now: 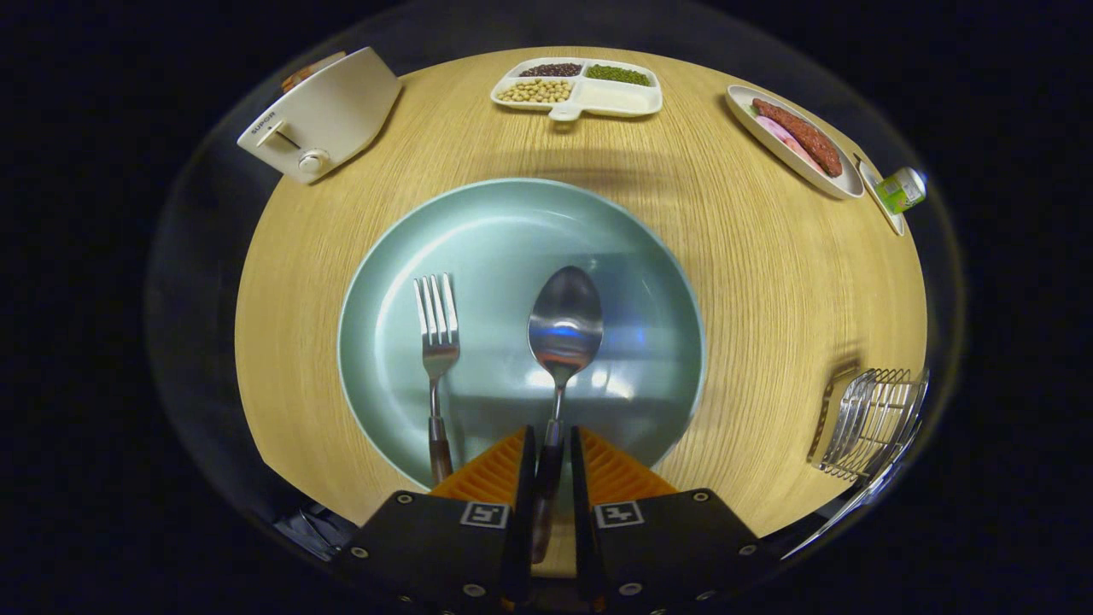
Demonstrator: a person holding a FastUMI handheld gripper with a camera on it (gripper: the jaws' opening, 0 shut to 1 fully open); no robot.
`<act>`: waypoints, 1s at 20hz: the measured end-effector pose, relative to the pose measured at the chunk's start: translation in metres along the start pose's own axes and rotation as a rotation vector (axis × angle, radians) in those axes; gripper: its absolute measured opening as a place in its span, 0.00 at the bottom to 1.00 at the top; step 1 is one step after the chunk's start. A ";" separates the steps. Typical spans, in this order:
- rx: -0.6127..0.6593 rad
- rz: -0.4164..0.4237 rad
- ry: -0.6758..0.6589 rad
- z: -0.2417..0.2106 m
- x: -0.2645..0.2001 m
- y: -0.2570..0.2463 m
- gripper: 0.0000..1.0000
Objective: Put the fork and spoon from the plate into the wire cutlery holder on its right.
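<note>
Tongs (547, 461) clamp spoon (564, 329) handle over plate (512, 231) rim

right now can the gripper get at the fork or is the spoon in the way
Probably yes, though not from this pose. The gripper has its fingers on either side of the spoon handle, nearly closed on it. The fork lies apart beside it on the plate, uncovered, so a sideways shift should reach it.
</note>
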State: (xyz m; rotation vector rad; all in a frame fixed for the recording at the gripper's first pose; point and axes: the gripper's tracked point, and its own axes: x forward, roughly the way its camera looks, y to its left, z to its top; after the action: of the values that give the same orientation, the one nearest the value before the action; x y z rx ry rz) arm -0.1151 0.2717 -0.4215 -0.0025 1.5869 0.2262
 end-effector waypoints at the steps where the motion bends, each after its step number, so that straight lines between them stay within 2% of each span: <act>1: -0.003 0.006 -0.001 0.001 -0.001 0.000 0.12; 5: -0.037 0.020 -0.053 0.006 -0.010 -0.005 0.06; 10: -0.019 0.070 -0.107 0.011 -0.027 -0.006 0.06; 14: -0.005 0.095 -0.166 0.014 -0.056 -0.016 0.06; 20: 0.044 0.090 -0.278 0.018 -0.113 -0.058 0.06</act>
State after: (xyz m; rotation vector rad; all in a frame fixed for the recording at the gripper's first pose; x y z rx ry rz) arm -0.0851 0.2017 -0.3186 0.1302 1.3154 0.2507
